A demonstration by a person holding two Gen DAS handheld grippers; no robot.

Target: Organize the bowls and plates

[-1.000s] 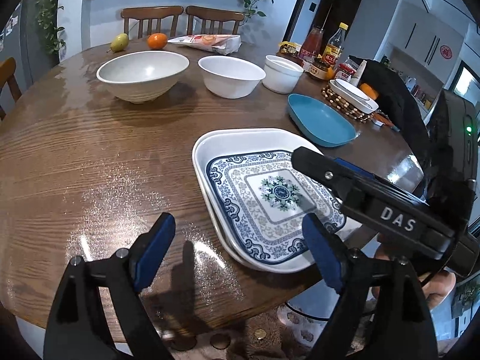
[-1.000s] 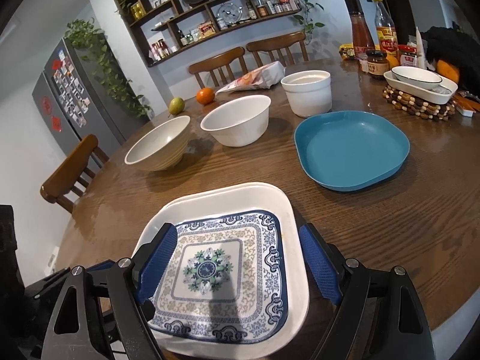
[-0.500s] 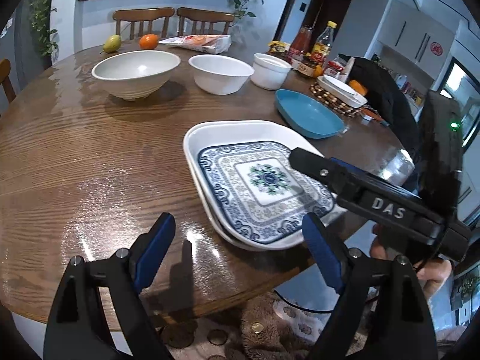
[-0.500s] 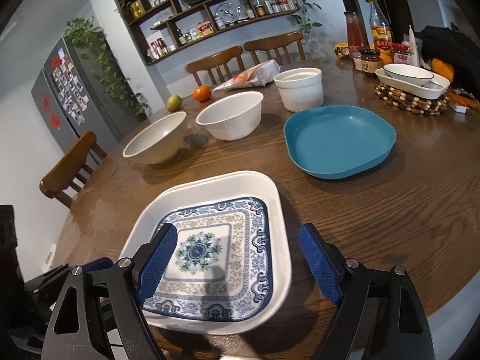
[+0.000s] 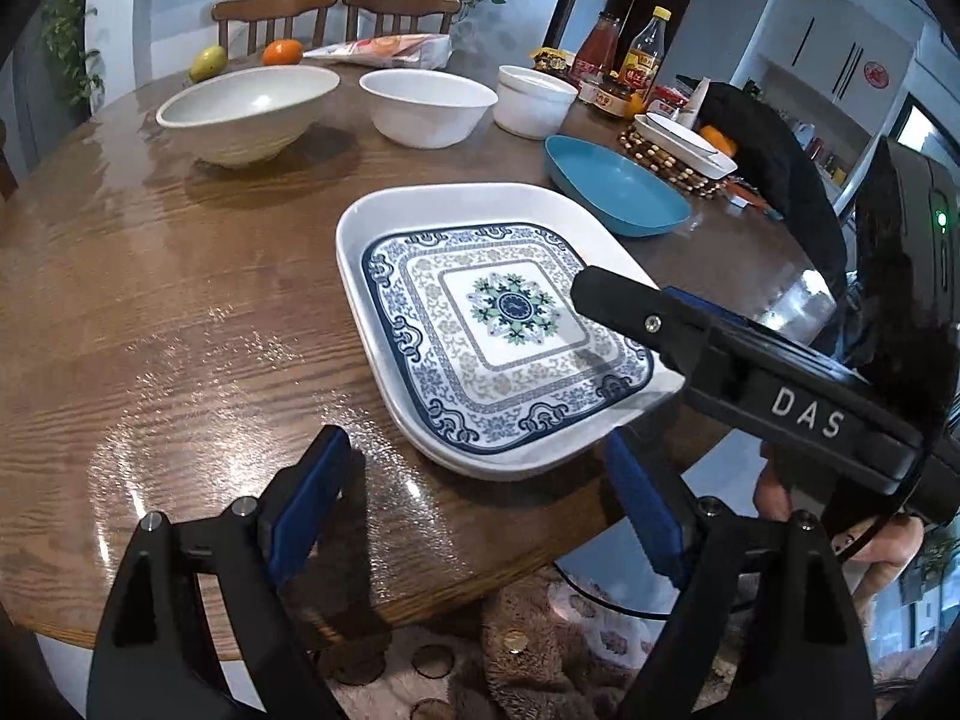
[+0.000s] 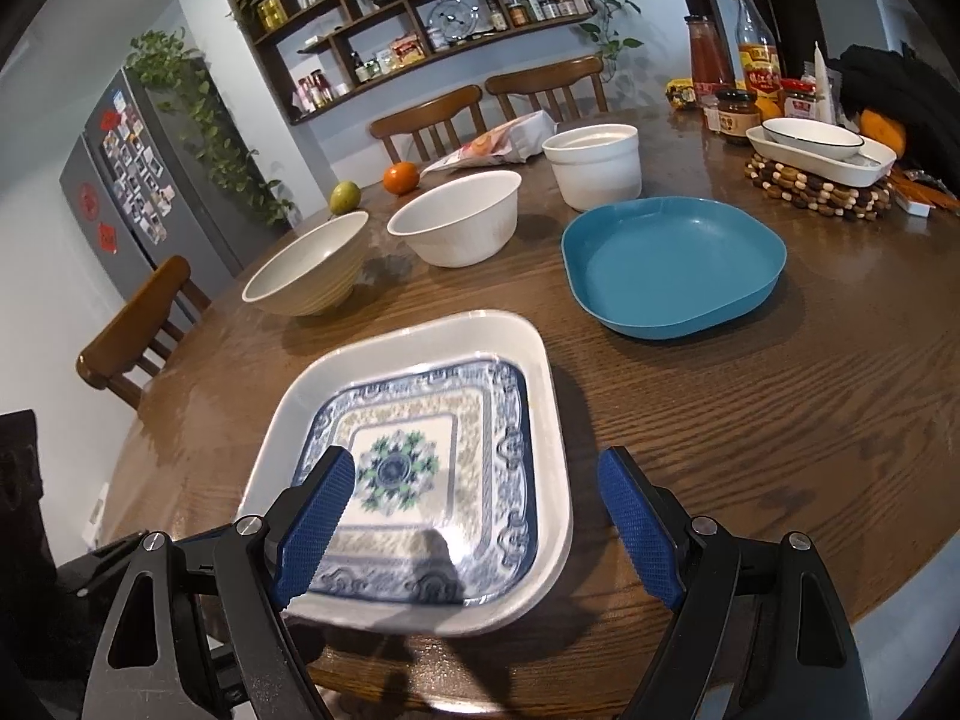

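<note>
A square blue-patterned plate lies nested in a larger white square plate near the table's front edge. A teal plate lies behind them to the right. A beige bowl, a white bowl and a white pot stand in a row at the back. My left gripper is open and empty at the front edge. My right gripper is open and empty just above the stacked plates' near side.
Round wooden table with its edge close below both grippers. A white dish on a beaded trivet, sauce bottles, an orange, a pear and a snack bag sit at the back. Chairs stand around the table.
Both grippers have drawn back toward the table's front edge and away from the stacked plates. The plates stay where they lie. Both stay open.
</note>
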